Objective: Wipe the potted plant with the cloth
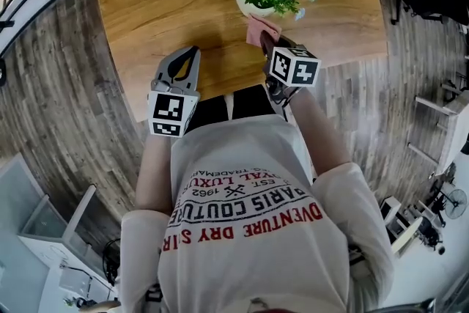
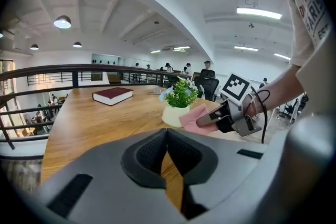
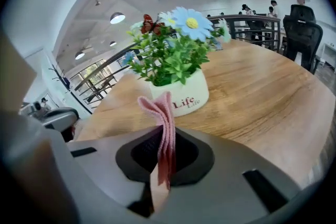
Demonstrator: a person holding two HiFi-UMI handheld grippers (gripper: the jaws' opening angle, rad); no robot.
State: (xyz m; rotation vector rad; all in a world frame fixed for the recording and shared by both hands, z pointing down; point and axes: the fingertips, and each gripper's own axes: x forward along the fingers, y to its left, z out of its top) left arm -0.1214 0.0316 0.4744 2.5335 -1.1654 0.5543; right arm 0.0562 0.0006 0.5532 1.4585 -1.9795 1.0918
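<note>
Right gripper view: plant (image 3: 173,55) in white pot (image 3: 181,98), cloth (image 3: 166,131) clamped in right gripper (image 3: 164,157); left gripper (image 2: 167,152) closed, empty.

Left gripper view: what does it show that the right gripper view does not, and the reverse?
Only the left gripper view shows the dark red book and the right gripper from outside. Only the right gripper view shows the word Life on the pot and a butterfly among the flowers. Both show the potted plant, the pink cloth held by the right gripper, and the wooden table.
</note>
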